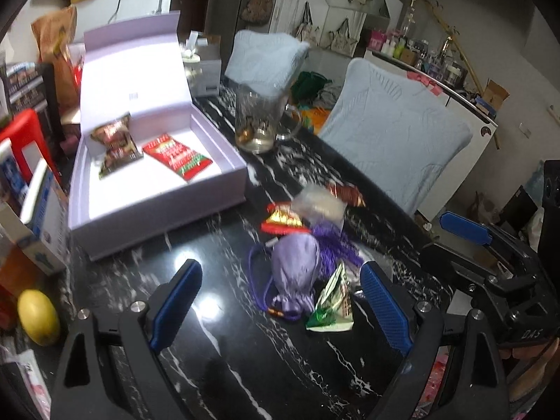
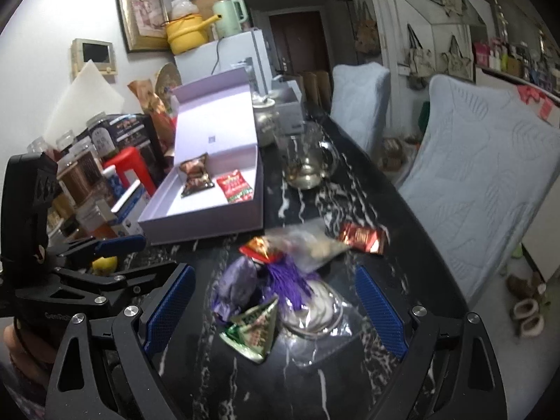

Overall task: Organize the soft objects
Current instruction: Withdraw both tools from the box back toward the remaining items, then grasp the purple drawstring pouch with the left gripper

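From the left wrist, the left claw [image 1: 280, 306] hangs spread and empty over the lilac drawstring pouch [image 1: 294, 273] on the black tabletop [image 1: 217, 367]; it looks light and limp, best pinched across its bunched neck. From the right wrist, the right claw [image 2: 276, 309] is likewise spread, framing the crinkly green-and-white snack packet [image 2: 253, 329], probably slippery, so grip its middle.
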A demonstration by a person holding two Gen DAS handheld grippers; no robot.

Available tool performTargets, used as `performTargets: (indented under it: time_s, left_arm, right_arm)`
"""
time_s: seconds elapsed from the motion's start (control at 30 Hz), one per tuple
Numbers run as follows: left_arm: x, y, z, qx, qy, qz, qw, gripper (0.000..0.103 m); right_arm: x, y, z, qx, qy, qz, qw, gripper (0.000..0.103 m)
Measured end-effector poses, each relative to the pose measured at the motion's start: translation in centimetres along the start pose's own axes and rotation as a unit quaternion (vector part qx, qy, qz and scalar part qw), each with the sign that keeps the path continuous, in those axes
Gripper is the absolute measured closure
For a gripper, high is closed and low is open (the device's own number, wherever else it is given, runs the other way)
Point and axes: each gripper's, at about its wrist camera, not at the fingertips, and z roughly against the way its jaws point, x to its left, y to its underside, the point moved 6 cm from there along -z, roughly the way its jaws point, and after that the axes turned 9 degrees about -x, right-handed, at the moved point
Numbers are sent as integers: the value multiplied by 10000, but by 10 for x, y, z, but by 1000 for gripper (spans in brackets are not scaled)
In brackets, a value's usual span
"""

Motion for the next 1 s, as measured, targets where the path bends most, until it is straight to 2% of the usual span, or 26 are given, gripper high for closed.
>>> performTargets:
  time_s: [0.27,0.63,0.73,0.8,1.0]
  left_arm:
    - [-4,27,-31,443,116,-62,9989,10]
    - [-5,34,-70,733,102,43,9973,10]
    - [-4,33,-77,756,168,114,9969,17]
    - [-4,31,-80,766,205,126,9968,28]
    - [-4,31,-91,868,197,122,9960,35]
  right_arm:
    - [-16,28,-13,308,51,-177,9994,9]
    - [-47,43,-34,642,279,-368,9969,9]
    - [-51,45,-40,721,244,-415,9962,9]
    - [-55,45,-43,745,231,-453,9959,9]
    - [-62,42,-49,758,208,-544,9954,9]
